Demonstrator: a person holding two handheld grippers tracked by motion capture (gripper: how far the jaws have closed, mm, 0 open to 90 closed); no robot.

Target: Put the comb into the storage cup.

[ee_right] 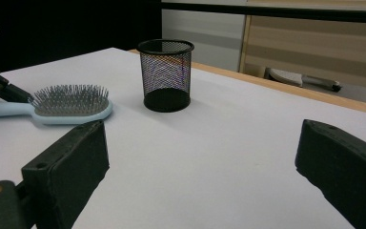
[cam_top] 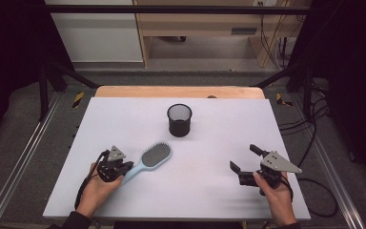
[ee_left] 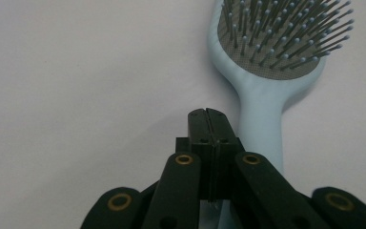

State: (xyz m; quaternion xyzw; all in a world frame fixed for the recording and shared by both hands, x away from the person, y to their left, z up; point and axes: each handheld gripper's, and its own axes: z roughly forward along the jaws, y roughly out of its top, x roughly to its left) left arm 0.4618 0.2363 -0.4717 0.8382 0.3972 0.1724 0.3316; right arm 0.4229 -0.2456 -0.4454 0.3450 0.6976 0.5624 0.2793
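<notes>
A light blue hairbrush (cam_top: 155,155) lies bristles up on the white table (cam_top: 124,114), its handle pointing toward my left gripper (cam_top: 127,167). In the left gripper view the two jaws of the left gripper (ee_left: 206,112) are pressed together with nothing between them, just left of the hairbrush (ee_left: 267,71) handle, which runs beside and under them. My right gripper (cam_top: 244,158) rests at the table's right front with its jaws wide apart and empty. A black mesh cup (cam_top: 179,120) stands upright in the middle rear of the table. The right gripper (ee_right: 202,143) faces the mesh cup (ee_right: 166,74) and the hairbrush (ee_right: 71,107).
A wooden strip (cam_top: 178,91) runs along the table's far edge. Metal rails (cam_top: 24,152) flank the table left and right, and cables (cam_top: 314,129) lie on the floor at the right. Wooden furniture (cam_top: 209,28) stands behind the table.
</notes>
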